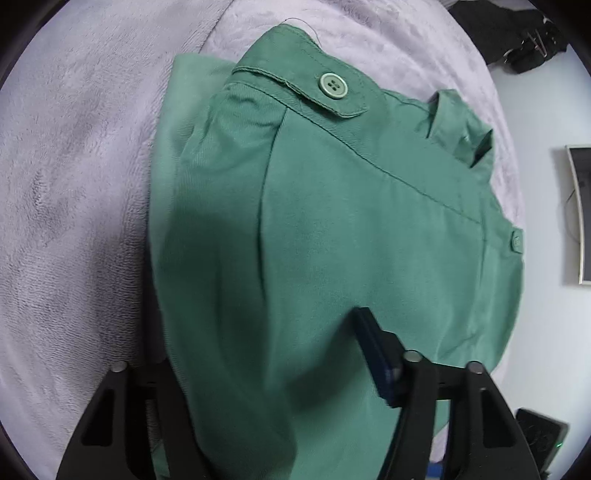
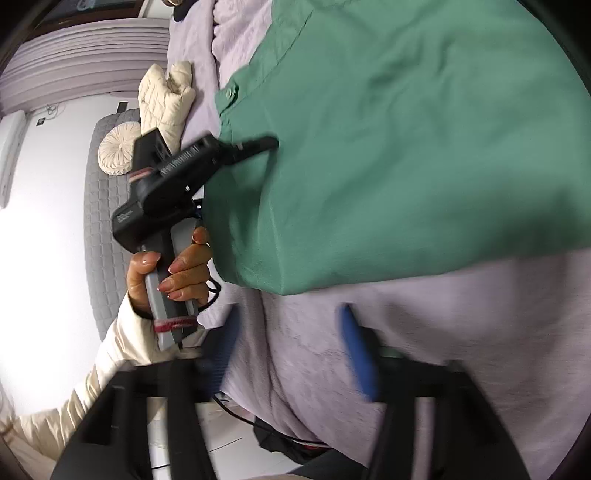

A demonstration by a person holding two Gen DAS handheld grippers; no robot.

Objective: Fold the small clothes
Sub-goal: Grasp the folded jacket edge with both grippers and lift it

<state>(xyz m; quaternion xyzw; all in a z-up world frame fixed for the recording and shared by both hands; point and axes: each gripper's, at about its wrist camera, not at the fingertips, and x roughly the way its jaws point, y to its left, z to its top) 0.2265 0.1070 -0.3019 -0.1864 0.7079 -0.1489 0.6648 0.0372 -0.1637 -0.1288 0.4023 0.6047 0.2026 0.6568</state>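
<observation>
A green garment with a buttoned waistband tab lies folded on a lilac fleece blanket. My left gripper straddles its near fold: the right finger rests on top of the cloth and the left finger is hidden under it. The jaws stand wide, so I see no pinch. The right wrist view shows the same green garment, with the left gripper at its edge, held by a hand. My right gripper hangs open over the bare blanket, below the garment, with nothing between its fingers.
A cream mitten-shaped cushion and a round cream cushion lie beyond the left gripper. A grey quilted mat covers the floor beside the bed. Dark items sit at the blanket's far right edge.
</observation>
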